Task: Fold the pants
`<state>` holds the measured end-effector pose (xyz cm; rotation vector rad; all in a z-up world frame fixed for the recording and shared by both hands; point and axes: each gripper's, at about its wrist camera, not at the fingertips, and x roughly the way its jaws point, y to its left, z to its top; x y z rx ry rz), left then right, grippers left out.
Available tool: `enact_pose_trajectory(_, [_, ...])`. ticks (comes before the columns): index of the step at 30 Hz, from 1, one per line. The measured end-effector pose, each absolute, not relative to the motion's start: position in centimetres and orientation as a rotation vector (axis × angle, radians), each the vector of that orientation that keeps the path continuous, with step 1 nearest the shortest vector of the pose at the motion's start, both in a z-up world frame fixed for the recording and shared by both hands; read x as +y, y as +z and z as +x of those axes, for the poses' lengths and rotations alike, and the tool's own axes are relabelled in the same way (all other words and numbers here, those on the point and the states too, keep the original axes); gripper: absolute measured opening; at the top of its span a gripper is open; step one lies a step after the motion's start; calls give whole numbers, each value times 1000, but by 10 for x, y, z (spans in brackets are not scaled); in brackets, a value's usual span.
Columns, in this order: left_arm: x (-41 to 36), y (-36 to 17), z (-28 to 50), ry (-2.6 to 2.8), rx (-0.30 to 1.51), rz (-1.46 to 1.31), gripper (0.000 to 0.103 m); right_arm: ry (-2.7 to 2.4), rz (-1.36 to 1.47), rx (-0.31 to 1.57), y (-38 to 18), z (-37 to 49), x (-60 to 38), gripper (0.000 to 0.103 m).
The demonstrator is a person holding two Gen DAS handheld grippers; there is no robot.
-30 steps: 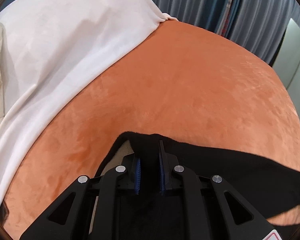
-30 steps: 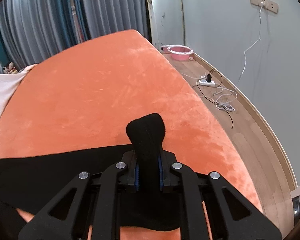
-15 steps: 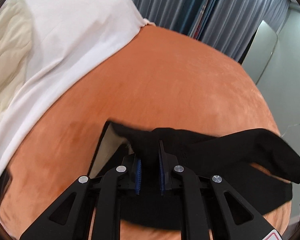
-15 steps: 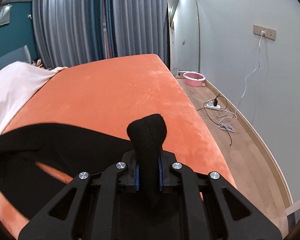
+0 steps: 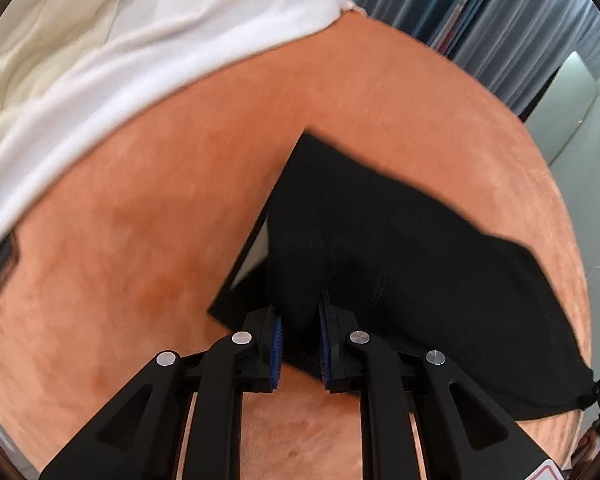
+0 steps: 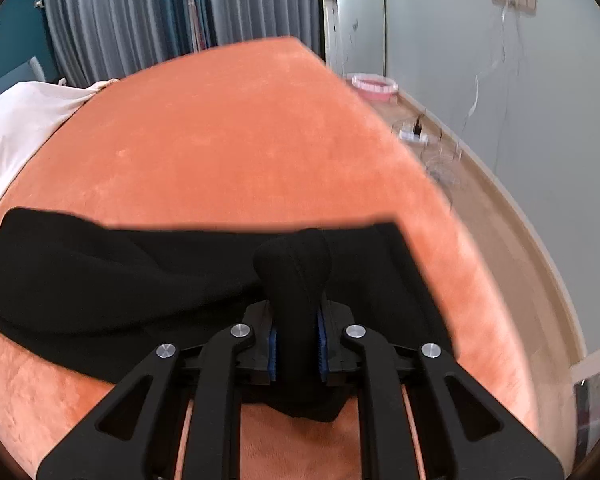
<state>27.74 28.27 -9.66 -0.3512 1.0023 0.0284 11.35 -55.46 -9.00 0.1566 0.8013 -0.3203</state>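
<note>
Left gripper [image 5: 300,344] clamped on black pants [image 5: 400,264], mid-frame on orange bedspread [image 5: 140,240]. Right gripper [image 6: 296,350] pinches a bunched pants edge, bottom centre; white sheet [image 5: 160,20] upper left.

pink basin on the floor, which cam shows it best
The right wrist view: the pink basin sits on the floor beyond the orange bed, beside the wall, though blurred. The left wrist view does not show it at all, only bed, black pants and curtains.

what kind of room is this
Most likely a bedroom: the black pants lie on a bed with an orange velvety cover and white bedding, floor-length curtains hang behind, and a tall mirror leans on the wall.
</note>
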Motion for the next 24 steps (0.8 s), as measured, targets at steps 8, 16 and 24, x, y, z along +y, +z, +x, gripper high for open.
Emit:
enact_pose_trajectory(8, [281, -105, 270, 6, 1075, -234, 19, -297, 30, 867, -95, 100, -550, 31])
enact_pose_trajectory(16, [292, -126, 257, 18, 1084, -271, 45, -355, 166, 799, -108, 52, -571, 72])
enact_pose_trajectory(24, [310, -90, 217, 115, 1004, -294, 60, -396, 447, 673, -78, -16, -614, 77])
